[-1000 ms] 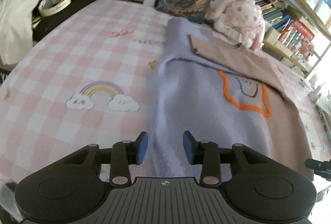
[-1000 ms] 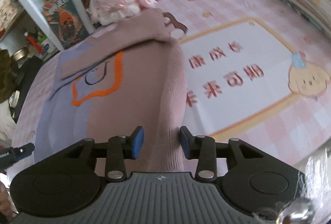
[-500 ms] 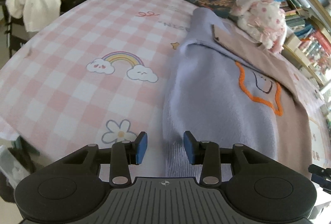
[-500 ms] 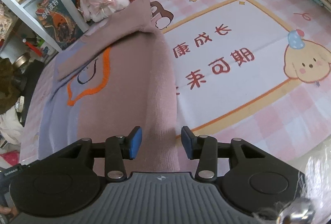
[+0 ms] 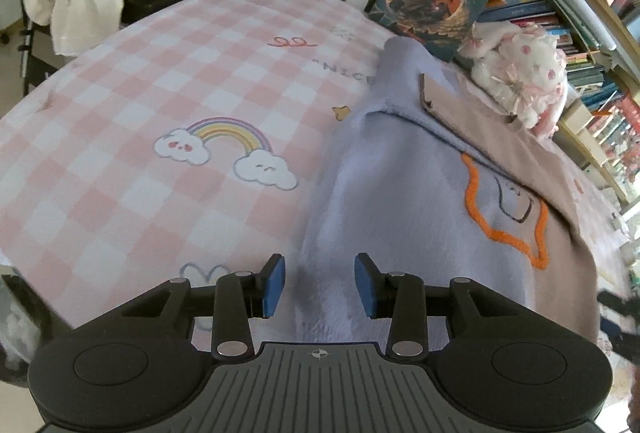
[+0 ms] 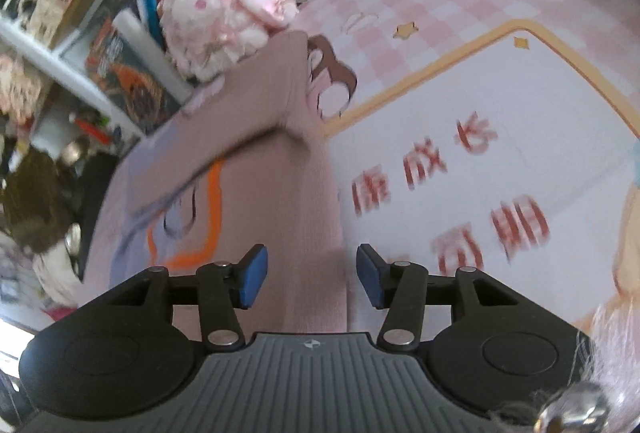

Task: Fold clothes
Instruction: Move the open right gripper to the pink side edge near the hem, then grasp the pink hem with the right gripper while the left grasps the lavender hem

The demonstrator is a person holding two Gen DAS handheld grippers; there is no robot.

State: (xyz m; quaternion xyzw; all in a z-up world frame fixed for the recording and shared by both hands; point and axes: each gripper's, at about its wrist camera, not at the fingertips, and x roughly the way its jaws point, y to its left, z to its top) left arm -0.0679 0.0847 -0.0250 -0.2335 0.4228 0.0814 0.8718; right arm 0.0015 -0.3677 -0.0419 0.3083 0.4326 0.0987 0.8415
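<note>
A sweater, lilac on one half and dusty pink on the other with an orange outlined figure on the chest, lies flat on a pink checked cloth with its sleeves folded in across the body. The left gripper hangs over the lilac edge near the hem; its blue pads stand partly apart, the fabric lies below and between them, and neither pad presses on it. The right gripper hangs over the pink edge of the same sweater; its jaws are opening, with the pink fabric between them and no pad gripping it. A pink and white plush toy sits at the sweater's far end, against a bookshelf.
</note>
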